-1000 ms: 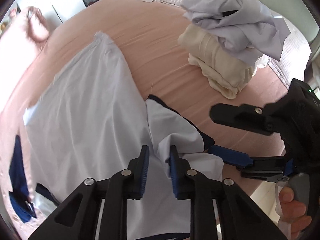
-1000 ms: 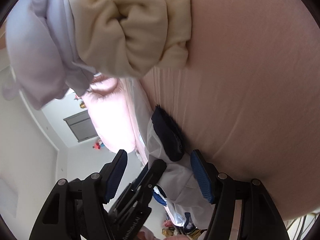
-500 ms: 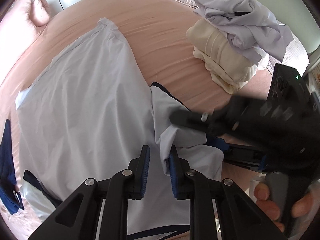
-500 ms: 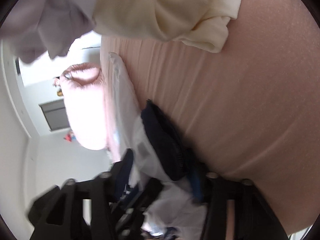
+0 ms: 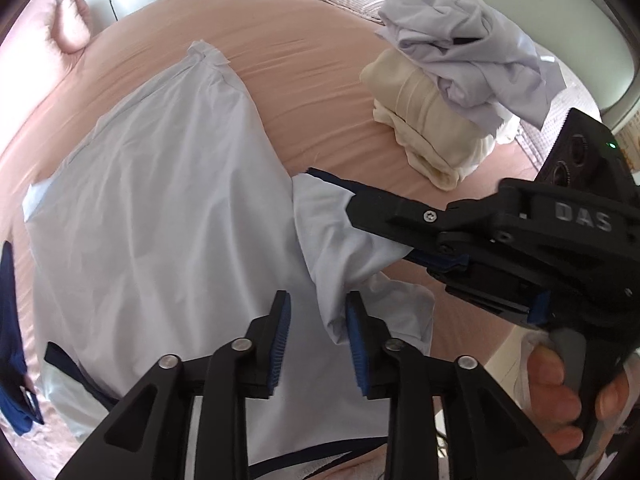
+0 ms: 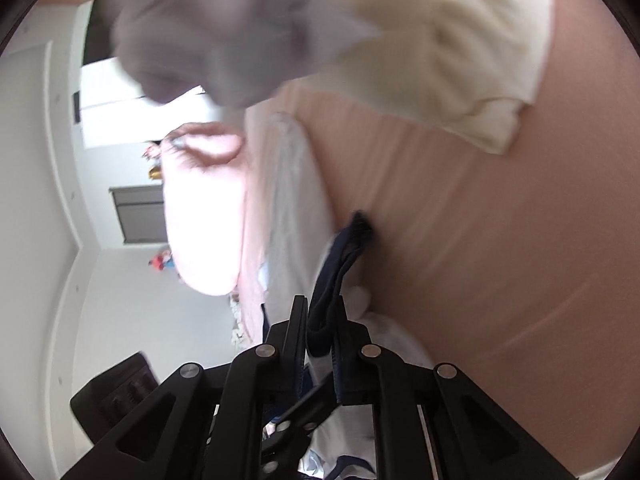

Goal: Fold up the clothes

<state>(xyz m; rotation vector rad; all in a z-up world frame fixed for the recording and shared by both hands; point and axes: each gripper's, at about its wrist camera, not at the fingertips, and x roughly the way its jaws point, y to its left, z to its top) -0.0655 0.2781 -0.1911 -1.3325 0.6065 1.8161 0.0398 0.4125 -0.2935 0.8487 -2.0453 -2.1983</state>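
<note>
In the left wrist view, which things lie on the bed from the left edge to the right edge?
Dark blue garment → white shirt spread flat → its navy-edged sleeve → cream folded clothes → crumpled lavender shirt on top of them.
</note>
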